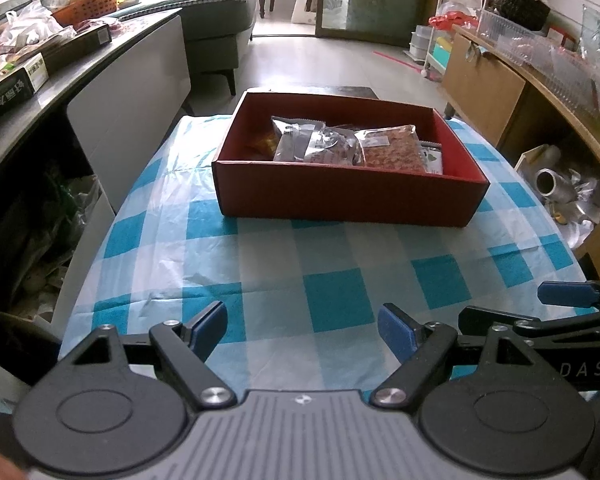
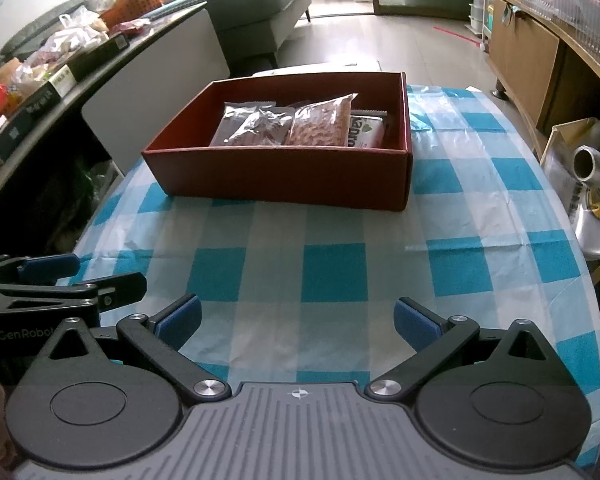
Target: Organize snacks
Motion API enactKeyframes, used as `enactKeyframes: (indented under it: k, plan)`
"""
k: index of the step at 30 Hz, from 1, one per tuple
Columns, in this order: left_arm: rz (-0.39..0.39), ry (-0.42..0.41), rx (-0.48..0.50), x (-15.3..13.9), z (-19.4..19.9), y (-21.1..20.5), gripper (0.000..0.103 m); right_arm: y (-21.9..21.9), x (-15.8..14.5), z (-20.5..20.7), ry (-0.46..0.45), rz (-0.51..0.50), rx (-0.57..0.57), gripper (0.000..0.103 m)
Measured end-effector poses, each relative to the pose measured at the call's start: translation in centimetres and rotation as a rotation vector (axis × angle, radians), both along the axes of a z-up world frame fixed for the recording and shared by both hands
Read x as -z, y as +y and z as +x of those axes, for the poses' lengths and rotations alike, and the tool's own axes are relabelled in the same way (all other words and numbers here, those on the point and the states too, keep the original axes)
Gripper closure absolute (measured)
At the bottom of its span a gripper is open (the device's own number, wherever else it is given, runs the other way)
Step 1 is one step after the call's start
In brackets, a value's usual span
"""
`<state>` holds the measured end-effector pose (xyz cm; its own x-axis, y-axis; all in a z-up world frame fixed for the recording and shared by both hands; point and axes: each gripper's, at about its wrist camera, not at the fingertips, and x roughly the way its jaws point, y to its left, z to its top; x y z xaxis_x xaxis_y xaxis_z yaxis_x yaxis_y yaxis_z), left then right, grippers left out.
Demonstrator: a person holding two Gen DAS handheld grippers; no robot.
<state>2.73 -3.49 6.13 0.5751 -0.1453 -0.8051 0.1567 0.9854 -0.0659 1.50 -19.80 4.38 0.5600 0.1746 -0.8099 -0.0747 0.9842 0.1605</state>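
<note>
A red cardboard box (image 1: pixel 340 196) (image 2: pixel 284 180) stands at the far end of a table under a blue-and-white checked cloth (image 1: pixel 324 264) (image 2: pixel 340 248). Several snack packets (image 1: pixel 340 144) (image 2: pixel 296 124) lie side by side inside it: clear and silvery wrappers, a reddish one and a white one with green print. My left gripper (image 1: pixel 302 330) hovers open over the near cloth, nothing between its blue pads. My right gripper (image 2: pixel 298 322) is open beside it, also holding nothing. Each shows at the edge of the other's view.
A grey counter (image 1: pixel 52 92) on the left carries boxes, bags and an orange basket (image 1: pixel 90 6). A wooden cabinet (image 1: pixel 484 80) with clear plastic trays runs along the right. Metal pots (image 1: pixel 552 184) sit low on the right. A sofa (image 1: pixel 216 12) stands beyond the table.
</note>
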Motion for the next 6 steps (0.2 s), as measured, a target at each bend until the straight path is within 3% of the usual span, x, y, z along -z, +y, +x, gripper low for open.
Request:
enactKeyframes:
  k: [6]
  plan:
    - [-0.002,0.001,-0.001,-0.02,-0.04,0.01,0.026,-0.03,0.05,0.12,0.007,0.003,-0.001,0.0]
